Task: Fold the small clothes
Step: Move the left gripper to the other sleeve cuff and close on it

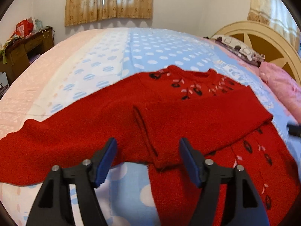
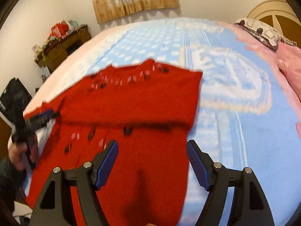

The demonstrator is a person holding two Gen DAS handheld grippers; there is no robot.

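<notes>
A red knitted sweater (image 1: 188, 116) with black and pink flower embroidery lies flat on the bed. One sleeve is folded across its chest and its cuff (image 1: 161, 162) ends just ahead of my left gripper (image 1: 147, 159), which is open and empty above it. The other sleeve (image 1: 47, 146) stretches out to the left. In the right wrist view the sweater (image 2: 131, 103) lies ahead and left. My right gripper (image 2: 152, 162) is open and empty over the sweater's lower right edge. The left gripper (image 2: 39, 118) shows at the sweater's left side, held by a hand.
The bed has a blue and white spotted sheet (image 1: 150, 52) and a pink blanket (image 1: 282, 90) and a patterned pillow (image 1: 239, 49) by the cream headboard (image 1: 263, 37). A cluttered wooden desk (image 1: 24, 47) stands at the far left wall under curtains (image 1: 109, 1).
</notes>
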